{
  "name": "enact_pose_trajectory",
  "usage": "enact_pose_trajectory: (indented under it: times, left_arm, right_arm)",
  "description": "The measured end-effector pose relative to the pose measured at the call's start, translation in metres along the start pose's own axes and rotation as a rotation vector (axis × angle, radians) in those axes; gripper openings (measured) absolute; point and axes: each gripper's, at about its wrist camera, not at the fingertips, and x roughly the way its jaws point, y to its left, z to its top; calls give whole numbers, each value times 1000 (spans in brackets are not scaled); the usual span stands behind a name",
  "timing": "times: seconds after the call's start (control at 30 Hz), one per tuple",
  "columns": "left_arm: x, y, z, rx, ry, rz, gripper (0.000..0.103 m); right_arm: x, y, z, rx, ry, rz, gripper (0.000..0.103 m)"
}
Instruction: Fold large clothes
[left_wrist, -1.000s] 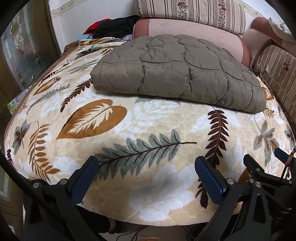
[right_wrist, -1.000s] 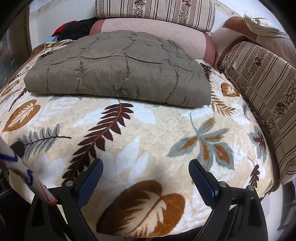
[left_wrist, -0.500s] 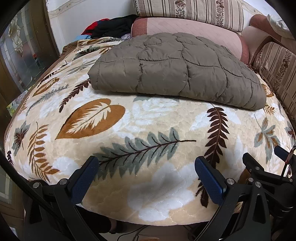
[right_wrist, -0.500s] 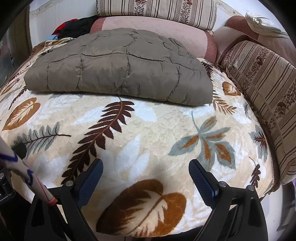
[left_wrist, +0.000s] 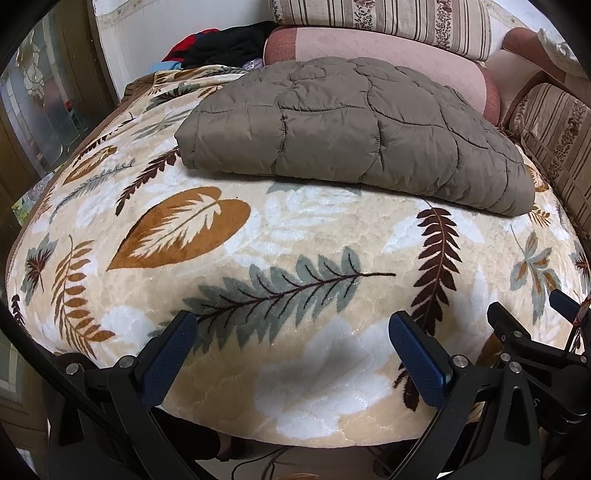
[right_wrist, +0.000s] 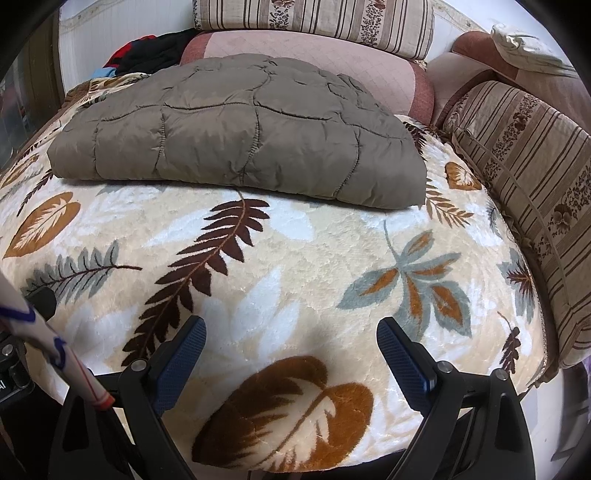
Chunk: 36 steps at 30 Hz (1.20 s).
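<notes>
Both grippers have edged slightly closer to the quilted garment (left_wrist: 351, 125), which lies folded toward the far edge of the leaf-patterned blanket (left_wrist: 295, 236). The left gripper (left_wrist: 291, 354) and right gripper (right_wrist: 291, 354) hover empty, jaws apart, above the near edge. The fold looks finished; any further fold calls for reaching across to a near hem.

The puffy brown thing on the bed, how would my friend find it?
Find the bed's leaf-patterned blanket. Toward its far side, in front of the pink cushion, lies the folded brown quilted coat. It is the only plain, puffy, stitched thing; everything around it has leaves or stripes.
</notes>
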Motion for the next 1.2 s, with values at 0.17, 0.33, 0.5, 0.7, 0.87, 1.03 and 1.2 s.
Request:
enact_pose_trajectory:
  times: [0.17, 0.33, 0.5, 0.7, 0.87, 1.03, 1.2]
  left_arm:
    - [1, 0, 0, 0, 2, -1, 103]
    - [2, -1, -1, 0, 8, -2, 103]
    - [2, -1, -1, 0, 8, -3, 103]
    - [4, 0, -2, -1, 14, -4, 103]
    - [4, 0, -2, -2, 16, -5, 103]
    - [4, 1, -3, -3, 19, -10, 103]
    - [6, 1, -3, -8, 22, -12, 103]
  right_arm:
    - [0, 2, -1, -4, 1, 1, 96]
    - [0, 3, -1, -6, 1, 1, 96]
    - [0, 3, -1, -7, 4, 6, 96]
    - [1, 4, -1, -14, 5, 8, 96]
    - [1, 4, -1, -13, 7, 8, 96]
    - [2, 4, -1, -14, 7, 9, 96]
    - [2, 5, -2, -12, 11, 10, 96]
